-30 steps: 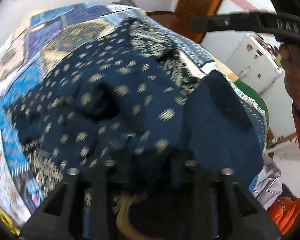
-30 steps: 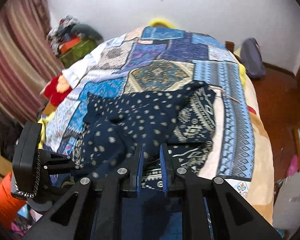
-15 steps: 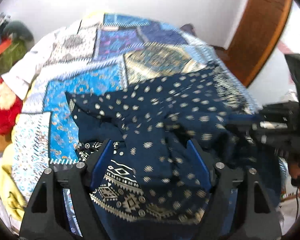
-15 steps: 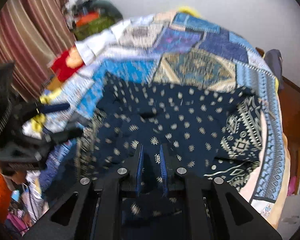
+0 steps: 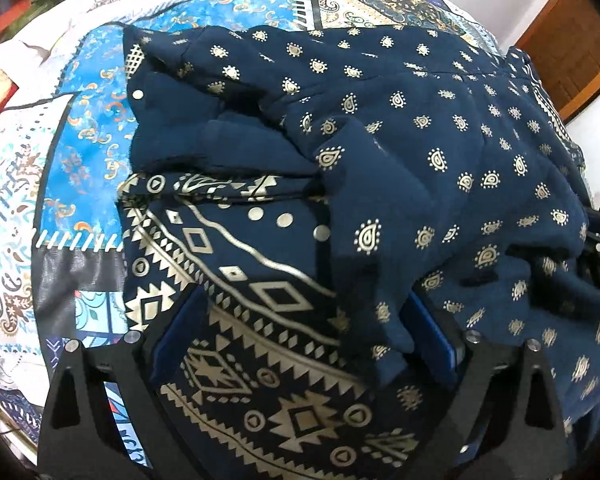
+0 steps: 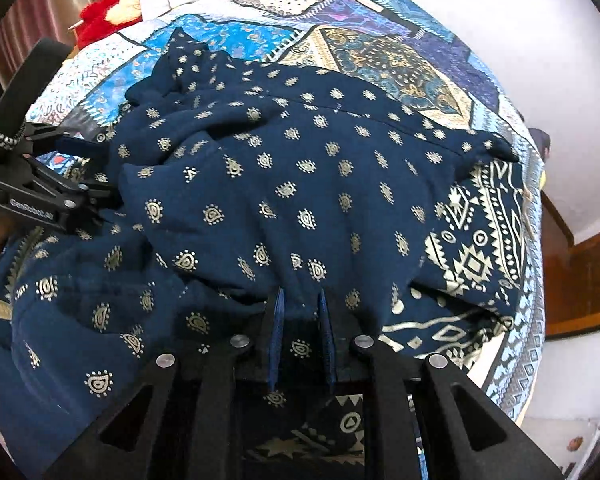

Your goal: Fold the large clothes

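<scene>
We see a large navy garment with gold paisley print and a geometric gold border. It lies crumpled on a patchwork bedspread that covers the bed, and it reaches to the near edge.

Our right gripper has its blue pads close together, with a fold of the garment pinched between them.

Our left gripper has its fingers wide apart. The border part of the cloth lies between them, and a fold covers part of the right pad. In the right wrist view the left gripper sits at the left edge of the garment. A red plush toy lies beside the bed.
</scene>
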Demonstrator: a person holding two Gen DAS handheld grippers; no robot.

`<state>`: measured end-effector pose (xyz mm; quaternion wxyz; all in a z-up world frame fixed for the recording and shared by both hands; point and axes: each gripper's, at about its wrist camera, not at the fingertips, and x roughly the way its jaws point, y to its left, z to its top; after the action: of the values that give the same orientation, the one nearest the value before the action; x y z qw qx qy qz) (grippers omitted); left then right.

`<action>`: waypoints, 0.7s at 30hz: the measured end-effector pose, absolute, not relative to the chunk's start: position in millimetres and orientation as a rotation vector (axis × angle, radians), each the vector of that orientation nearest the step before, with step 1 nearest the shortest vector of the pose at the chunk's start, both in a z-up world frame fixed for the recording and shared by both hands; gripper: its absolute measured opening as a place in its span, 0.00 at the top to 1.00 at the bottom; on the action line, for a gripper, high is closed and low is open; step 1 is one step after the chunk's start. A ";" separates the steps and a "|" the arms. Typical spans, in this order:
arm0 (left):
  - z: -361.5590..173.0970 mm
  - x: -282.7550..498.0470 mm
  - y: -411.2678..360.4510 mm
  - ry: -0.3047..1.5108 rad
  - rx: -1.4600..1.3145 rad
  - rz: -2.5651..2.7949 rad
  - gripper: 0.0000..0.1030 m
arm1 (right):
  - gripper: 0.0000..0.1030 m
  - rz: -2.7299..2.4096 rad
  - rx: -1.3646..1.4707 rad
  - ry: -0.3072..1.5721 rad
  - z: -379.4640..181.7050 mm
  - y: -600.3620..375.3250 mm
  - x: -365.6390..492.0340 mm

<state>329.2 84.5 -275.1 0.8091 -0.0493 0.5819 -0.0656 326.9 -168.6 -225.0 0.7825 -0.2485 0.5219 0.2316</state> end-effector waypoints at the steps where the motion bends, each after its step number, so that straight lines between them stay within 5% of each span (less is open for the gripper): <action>1: -274.4 325.4 85.3 1.235 -0.094 -0.137 0.04 | 0.85 0.492 -0.536 1.120 -225.4 -169.2 325.4; 14: -266.3 290.9 73.0 1.185 -0.015 -0.078 0.04 | 0.62 0.412 -0.512 1.093 -212.0 -193.9 305.9; 16: -267.5 286.9 71.9 1.181 -0.018 -0.054 0.00 | 0.11 0.292 -0.574 1.053 -210.0 -204.4 301.6; 21: -260.0 283.5 80.2 1.201 -0.120 -0.044 0.06 | 0.04 0.267 -0.419 1.102 -198.2 -251.8 299.4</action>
<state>283.5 80.2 -260.0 0.8231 -0.0565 0.5647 -0.0209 299.4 -251.8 -198.2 0.8227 -0.1971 0.5182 0.1256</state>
